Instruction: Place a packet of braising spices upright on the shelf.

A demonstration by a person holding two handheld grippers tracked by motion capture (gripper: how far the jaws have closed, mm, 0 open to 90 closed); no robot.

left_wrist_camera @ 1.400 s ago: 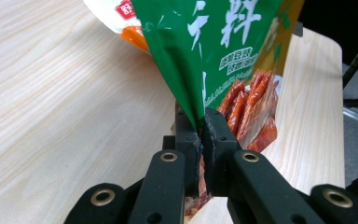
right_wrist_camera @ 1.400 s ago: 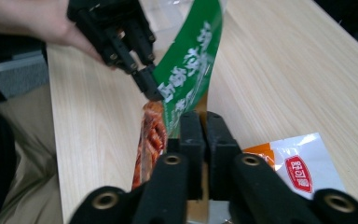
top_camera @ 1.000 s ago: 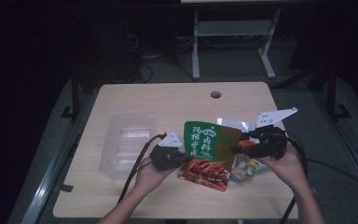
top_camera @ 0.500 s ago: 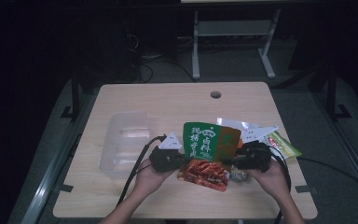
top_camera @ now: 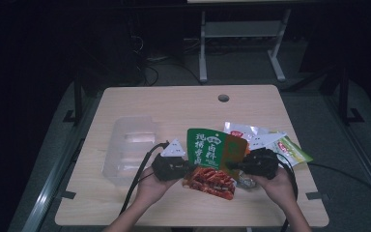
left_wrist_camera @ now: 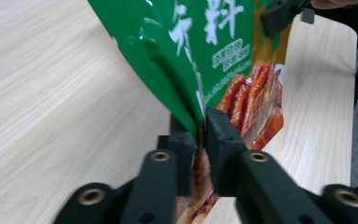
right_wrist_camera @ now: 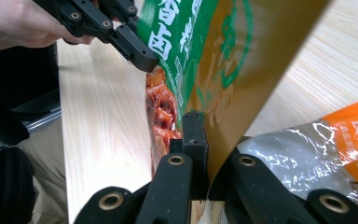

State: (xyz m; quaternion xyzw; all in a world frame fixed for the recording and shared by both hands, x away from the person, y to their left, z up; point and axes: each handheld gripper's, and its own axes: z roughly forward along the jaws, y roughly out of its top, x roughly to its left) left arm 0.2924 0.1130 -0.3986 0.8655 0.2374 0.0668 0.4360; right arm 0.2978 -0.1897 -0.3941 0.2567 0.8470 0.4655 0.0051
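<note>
a: item one, green snack bag (top_camera: 216, 150)?
b: held up off the worktop (top_camera: 174, 104) between both tools, printed face toward the high camera. left gripper (top_camera: 186, 166) has its jaws closed on the bag's lower left edge; in the left gripper view the green film (left_wrist_camera: 186, 60) is pinched right at the jaw tips.

a: right gripper (top_camera: 232, 166)?
b: jaws clamped on the bag's lower right edge, the gold-brown panel (right_wrist_camera: 256, 65). in the right gripper view one jaw shows on the near side of that panel and the panel hides the other.

a: item two, red sausage packet (top_camera: 210, 180)?
b: lying flat on the worktop just below and between the two sets of jaws. seen past the left jaws as orange-red sticks (left_wrist_camera: 254, 105), and left of the right jaws (right_wrist_camera: 161, 109).

a: other stock?
b: silver and orange pouch (right_wrist_camera: 326, 149) on the worktop just right of the right jaws. a white packet (top_camera: 265, 140) and a light green packet (top_camera: 294, 151) beyond the right gripper, partly behind the bag. clear plastic tray (top_camera: 130, 147) out past the left gripper's side, apart from the jaws.

a: hands?
b: left hand (top_camera: 149, 186) and right hand (top_camera: 278, 183) each wrap a gripper body.
</note>
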